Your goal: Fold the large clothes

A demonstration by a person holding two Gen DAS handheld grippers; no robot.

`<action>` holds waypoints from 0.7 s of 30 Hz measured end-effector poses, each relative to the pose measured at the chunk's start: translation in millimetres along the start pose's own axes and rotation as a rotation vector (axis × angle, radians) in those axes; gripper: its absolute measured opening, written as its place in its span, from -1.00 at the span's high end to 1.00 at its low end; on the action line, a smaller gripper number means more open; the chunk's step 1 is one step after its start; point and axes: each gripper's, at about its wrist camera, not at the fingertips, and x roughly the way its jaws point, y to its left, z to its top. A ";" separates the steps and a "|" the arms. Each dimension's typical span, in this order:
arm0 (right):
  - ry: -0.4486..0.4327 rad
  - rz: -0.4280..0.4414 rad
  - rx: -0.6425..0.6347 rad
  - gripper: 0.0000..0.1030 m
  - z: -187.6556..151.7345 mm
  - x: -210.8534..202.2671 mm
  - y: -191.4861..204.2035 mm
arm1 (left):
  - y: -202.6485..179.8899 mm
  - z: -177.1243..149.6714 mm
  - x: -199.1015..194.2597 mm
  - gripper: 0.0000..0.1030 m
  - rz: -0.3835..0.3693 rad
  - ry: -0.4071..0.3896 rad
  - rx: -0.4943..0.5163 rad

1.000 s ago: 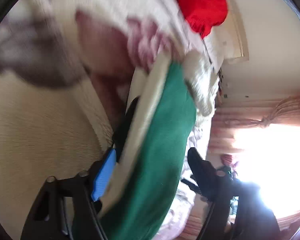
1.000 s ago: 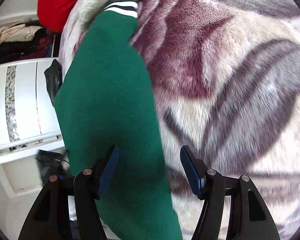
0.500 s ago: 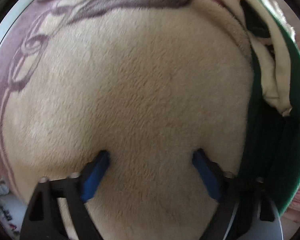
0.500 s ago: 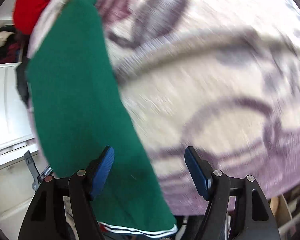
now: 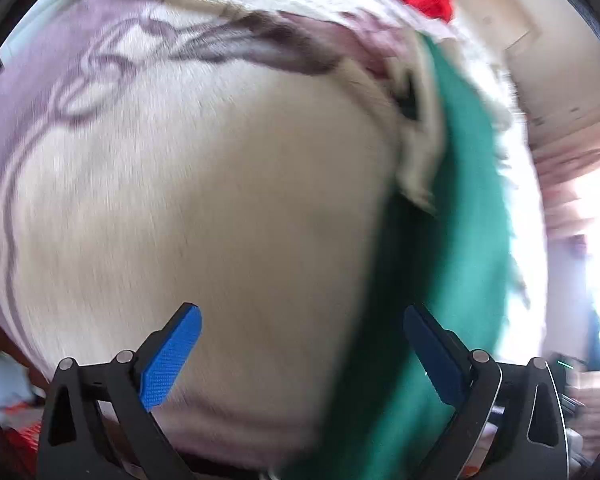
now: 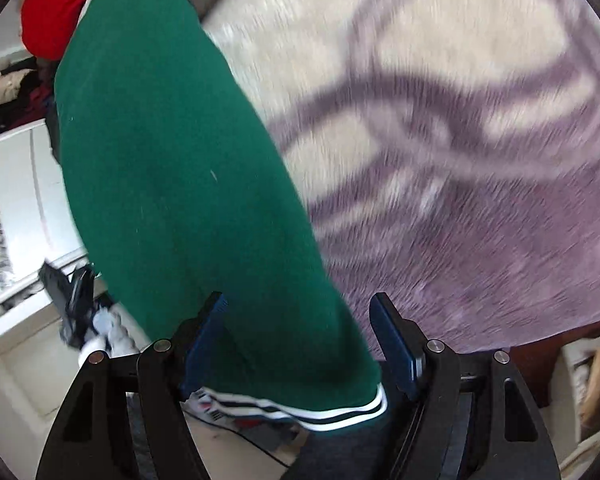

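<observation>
Our left gripper (image 5: 300, 344) stands wide over the blanket (image 5: 204, 200), gripping nothing; a second ago the green garment (image 5: 476, 240) ran between its fingers. Our right gripper (image 6: 298, 340) also stands wide, straddling the garment's striped hem (image 6: 332, 416). Released, it lies flat, awaiting the next fold.

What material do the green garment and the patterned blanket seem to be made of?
Green garment: likely a matte knit, perhaps fleece or jersey; the surface is even and dull, with a white-striped ribbed hem. Blanket: likely plush synthetic fleece; short pile fibres show in the cream and purple pattern. Motion blur leaves both uncertain.
</observation>
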 end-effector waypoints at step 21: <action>0.075 0.020 -0.070 -0.20 -47.4 1.1 -26.0 | -12.3 -107.3 -6.8 -0.26 -0.092 0.186 -0.034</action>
